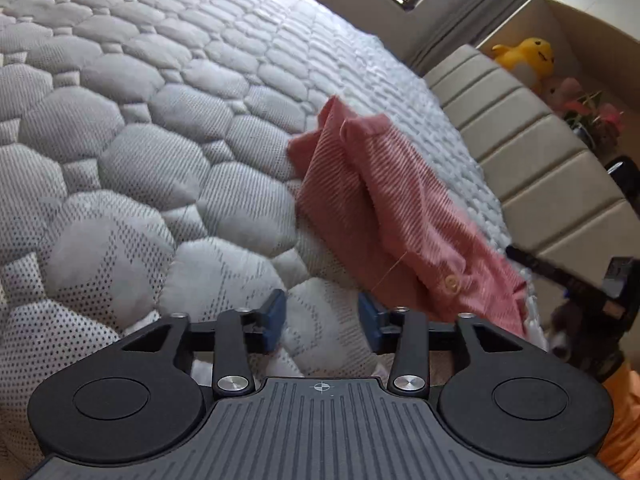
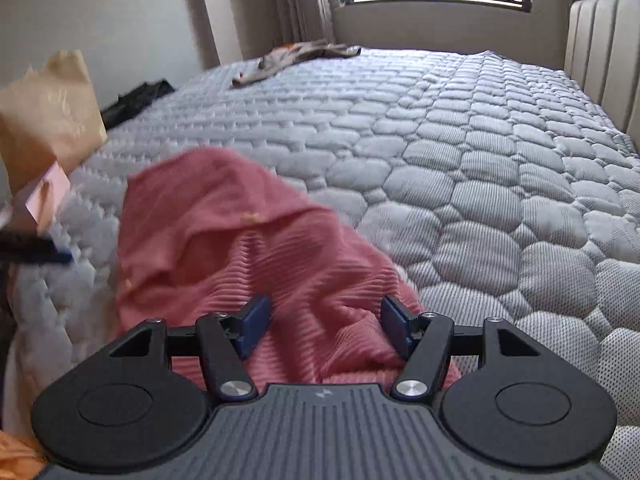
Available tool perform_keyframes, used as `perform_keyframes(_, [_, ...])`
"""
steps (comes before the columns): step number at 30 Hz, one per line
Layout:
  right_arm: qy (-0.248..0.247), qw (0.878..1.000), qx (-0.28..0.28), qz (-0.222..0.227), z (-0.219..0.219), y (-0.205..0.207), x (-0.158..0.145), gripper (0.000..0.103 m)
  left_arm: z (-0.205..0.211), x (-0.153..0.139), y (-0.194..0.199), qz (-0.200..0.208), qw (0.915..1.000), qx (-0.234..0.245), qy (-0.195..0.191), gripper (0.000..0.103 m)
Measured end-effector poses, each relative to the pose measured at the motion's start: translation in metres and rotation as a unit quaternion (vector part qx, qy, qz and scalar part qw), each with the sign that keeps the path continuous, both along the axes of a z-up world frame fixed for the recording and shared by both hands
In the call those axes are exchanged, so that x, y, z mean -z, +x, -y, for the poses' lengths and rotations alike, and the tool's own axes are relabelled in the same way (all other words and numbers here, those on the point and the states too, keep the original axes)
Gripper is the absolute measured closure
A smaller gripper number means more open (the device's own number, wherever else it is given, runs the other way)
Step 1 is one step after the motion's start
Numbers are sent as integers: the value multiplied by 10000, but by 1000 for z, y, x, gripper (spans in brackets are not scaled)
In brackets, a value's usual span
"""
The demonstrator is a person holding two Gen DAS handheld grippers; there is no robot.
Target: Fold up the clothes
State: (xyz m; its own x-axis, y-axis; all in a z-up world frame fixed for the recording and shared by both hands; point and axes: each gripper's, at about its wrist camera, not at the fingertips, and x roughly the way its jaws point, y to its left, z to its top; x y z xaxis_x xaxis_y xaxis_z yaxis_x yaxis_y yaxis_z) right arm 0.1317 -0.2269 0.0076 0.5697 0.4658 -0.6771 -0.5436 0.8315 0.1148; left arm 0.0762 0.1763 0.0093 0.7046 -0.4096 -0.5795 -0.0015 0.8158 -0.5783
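A pink ribbed garment (image 1: 384, 200) with a small button lies crumpled on the grey quilted mattress (image 1: 140, 140), near its edge by the headboard. My left gripper (image 1: 322, 320) is open just left of the garment, over bare mattress, with nothing between its blue pads. In the right wrist view the same pink garment (image 2: 224, 240) spreads under and ahead of my right gripper (image 2: 325, 326), which is open with cloth lying between its fingers. The right gripper (image 1: 568, 276) shows at the garment's far end in the left view. A finger of the left gripper (image 2: 36, 250) shows at the left edge.
A padded beige headboard (image 1: 520, 152) runs along the mattress. A brown garment (image 2: 296, 58) lies at the far end below a barred window. A paper bag (image 2: 48, 120) and a dark item (image 2: 136, 100) sit beside the bed. Orange fabric (image 1: 624, 420) shows close by.
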Motion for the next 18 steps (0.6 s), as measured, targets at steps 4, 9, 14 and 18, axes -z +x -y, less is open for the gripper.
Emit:
perform_keyframes(4, [-70, 9999, -74, 68, 0, -4, -10, 40, 11, -32, 28, 721, 9973, 122, 76, 9])
perform_keyframes(9, [79, 9990, -162, 404, 3, -1, -45, 40, 18, -34, 98, 894, 9958, 176, 9, 7])
perform_keyframes(14, [276, 9975, 3, 648, 1, 26, -73, 40, 28, -13, 132, 664, 9975, 40, 246, 21])
perform_keyframes(18, [376, 9967, 35, 716, -8, 48, -85, 40, 29, -13, 114, 850, 9954, 61, 430, 89])
